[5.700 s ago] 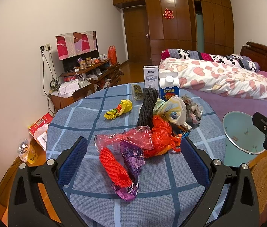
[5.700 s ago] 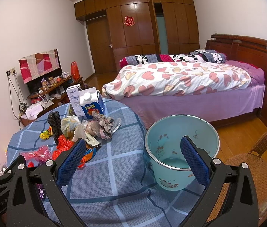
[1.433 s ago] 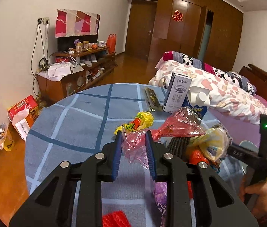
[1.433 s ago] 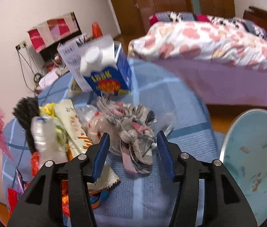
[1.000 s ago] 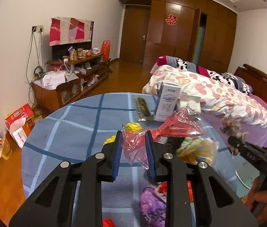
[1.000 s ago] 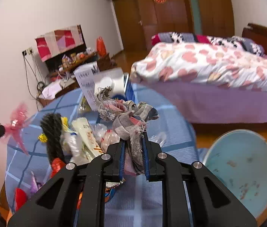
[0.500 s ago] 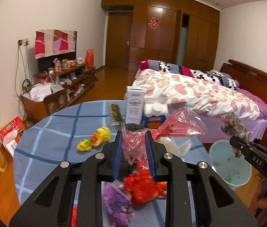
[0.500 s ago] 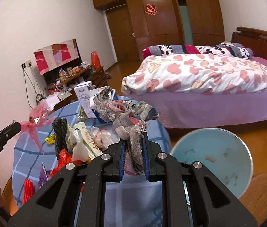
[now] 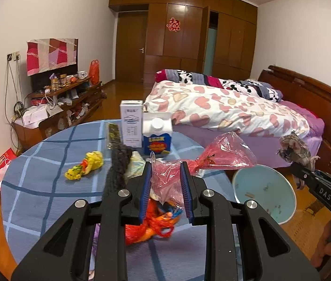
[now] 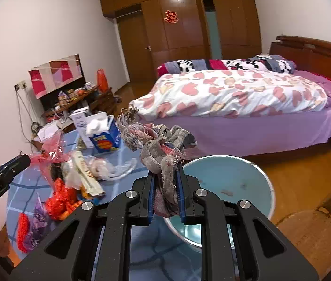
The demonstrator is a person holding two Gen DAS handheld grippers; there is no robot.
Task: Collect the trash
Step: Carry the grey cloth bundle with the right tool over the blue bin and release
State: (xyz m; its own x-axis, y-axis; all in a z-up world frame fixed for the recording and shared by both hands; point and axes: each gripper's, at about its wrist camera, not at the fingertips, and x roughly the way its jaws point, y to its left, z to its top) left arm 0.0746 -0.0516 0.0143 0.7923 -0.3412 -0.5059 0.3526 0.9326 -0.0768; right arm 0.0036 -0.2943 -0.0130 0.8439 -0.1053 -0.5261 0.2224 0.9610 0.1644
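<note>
My left gripper (image 9: pixel 165 175) is shut on a crumpled pink plastic bag (image 9: pixel 221 154) and holds it above the round blue-checked table (image 9: pixel 36 187). My right gripper (image 10: pixel 165 182) is shut on a frayed grey rag (image 10: pixel 158 142), held just left of and above the pale blue bin (image 10: pixel 231 182). The bin also shows in the left wrist view (image 9: pixel 263 192), right of the table. More trash lies on the table: an orange bag (image 9: pixel 151 222), a yellow wrapper (image 9: pixel 86 164), a black braided bundle (image 9: pixel 118 164).
A blue milk carton (image 9: pixel 157 135) and a white box (image 9: pixel 131 121) stand at the table's far side. A bed (image 10: pixel 235 98) fills the room behind the bin. A wicker chair (image 10: pixel 317 229) stands right of the bin. A cluttered TV stand (image 9: pixel 55 103) is at the left wall.
Both grippers shut on their items about a second ago, lifted them and have swung right toward the bin. The rag now hangs at the bin's near-left rim.
</note>
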